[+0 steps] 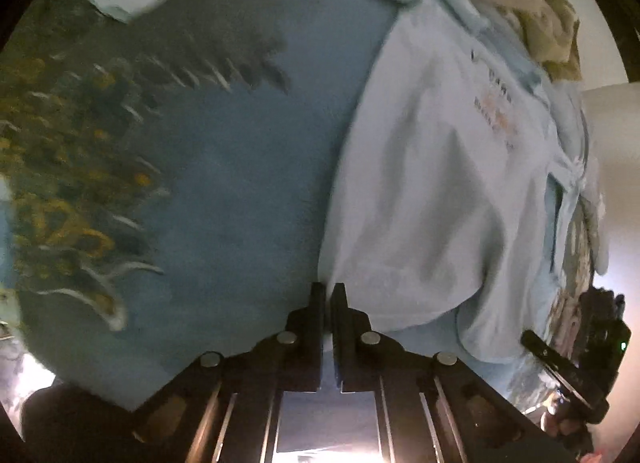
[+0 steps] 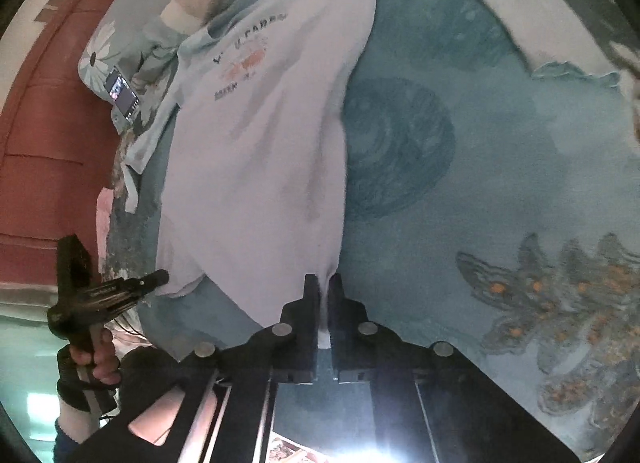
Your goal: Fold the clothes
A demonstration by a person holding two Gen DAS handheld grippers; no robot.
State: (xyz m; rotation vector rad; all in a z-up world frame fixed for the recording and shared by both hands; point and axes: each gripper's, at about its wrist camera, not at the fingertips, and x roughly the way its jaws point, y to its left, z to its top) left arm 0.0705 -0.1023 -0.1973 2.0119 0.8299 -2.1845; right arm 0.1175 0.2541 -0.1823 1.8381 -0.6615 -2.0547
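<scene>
A pale t-shirt (image 2: 260, 167) with dark and orange print on its chest lies flat on the blue bed sheet (image 2: 460, 191), hem toward me. My right gripper (image 2: 329, 281) is shut on the hem's right corner, with cloth pinched between the fingers. In the left wrist view the t-shirt (image 1: 432, 191) spreads to the right, and my left gripper (image 1: 328, 289) is shut on its near left corner. The right wrist view shows the left gripper (image 2: 162, 277) in a hand, its tip at the shirt's left hem. The right gripper (image 1: 532, 339) shows at the lower right of the left wrist view.
The sheet carries a dark floral print (image 1: 72, 191) on the left. Another pale garment (image 2: 520, 11) lies across the far side, and a beige cloth (image 1: 540, 23) lies beyond the shirt. A phone (image 2: 122, 97) rests on a daisy-print pillow (image 2: 100, 47) beside a red wall (image 2: 48, 123).
</scene>
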